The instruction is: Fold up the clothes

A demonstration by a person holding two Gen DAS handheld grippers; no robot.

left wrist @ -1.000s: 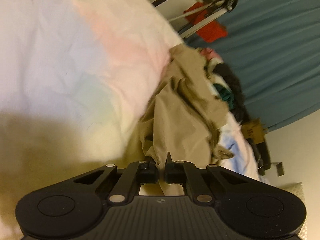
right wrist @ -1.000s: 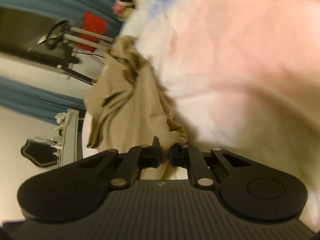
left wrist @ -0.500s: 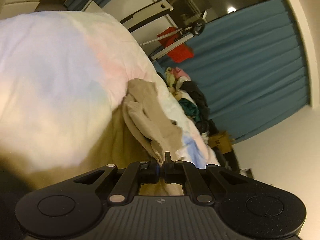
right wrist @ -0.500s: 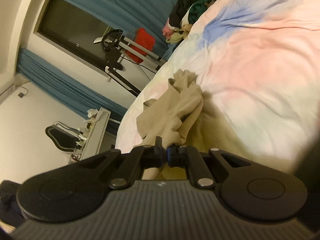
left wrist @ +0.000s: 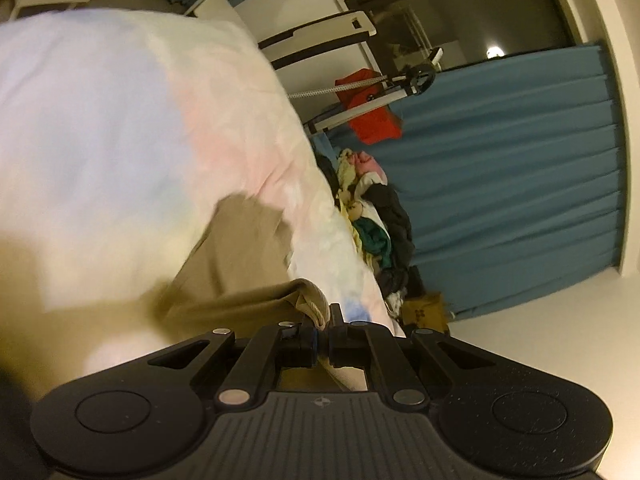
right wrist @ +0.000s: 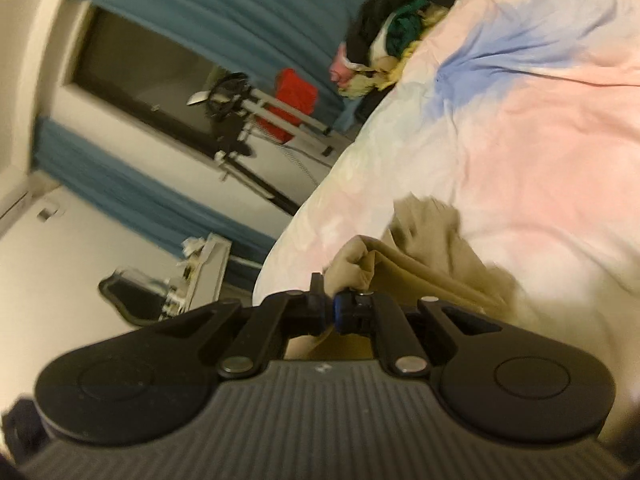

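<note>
Pinching tan garment [left wrist: 248,280] edges: left tool [left wrist: 323,332], right tool [right wrist: 329,304].

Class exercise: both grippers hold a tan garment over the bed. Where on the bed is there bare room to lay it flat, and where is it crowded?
Free: the pastel duvet between the tan garment and the clothes pile, and the wide pale stretch beside the garment. Crowded: the bed's far end, under that pile by the blue curtain. Left gripper and right gripper each pinch the garment.

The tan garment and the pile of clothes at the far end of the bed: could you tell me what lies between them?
Only bare pastel duvet lies between the tan garment and the clothes pile. The right wrist view shows this best.
</note>
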